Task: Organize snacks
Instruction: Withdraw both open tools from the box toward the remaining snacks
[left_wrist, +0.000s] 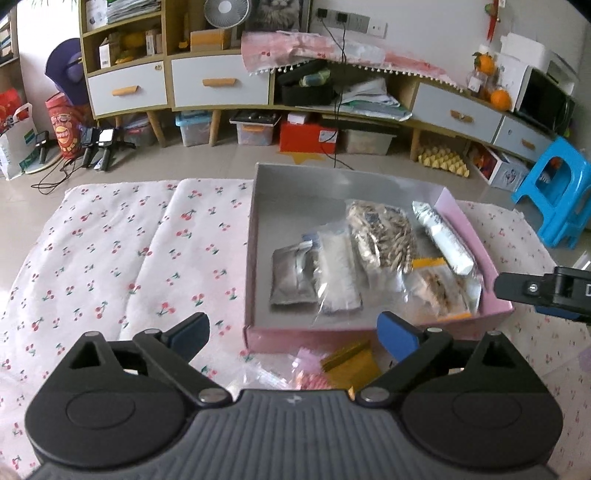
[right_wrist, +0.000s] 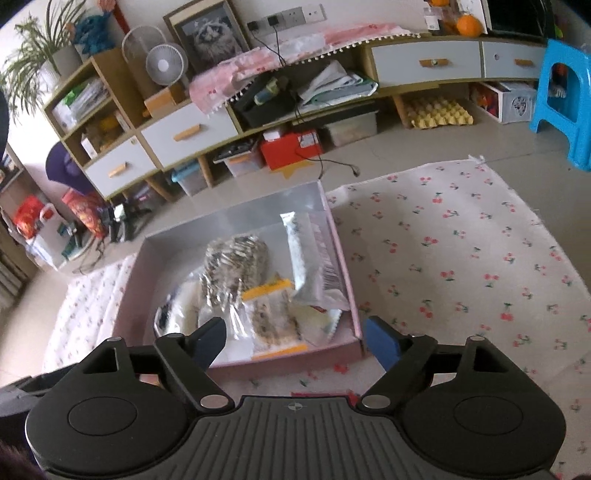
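A pink box (left_wrist: 255, 229) with a grey inside sits on a cherry-print cloth (left_wrist: 122, 251). In it lie a silver pouch (left_wrist: 290, 280), a clear white bag (left_wrist: 338, 273), a bag of seeds (left_wrist: 382, 232), a white tube pack (left_wrist: 443, 236) and a yellow-topped bag (left_wrist: 439, 284). My left gripper (left_wrist: 293, 334) is open and empty over the box's near edge. A yellow and pink packet (left_wrist: 343, 363) lies on the cloth under it. My right gripper (right_wrist: 295, 341) is open and empty above the box's (right_wrist: 129, 291) near right corner; it also shows in the left wrist view (left_wrist: 532, 290).
A long cabinet (left_wrist: 221, 85) with drawers runs along the far wall, with storage bins (left_wrist: 255, 129) and a red box (left_wrist: 308, 136) under it. A blue plastic stool (left_wrist: 557, 192) stands at the right. Bags and handheld devices (left_wrist: 99, 147) lie on the floor at the left.
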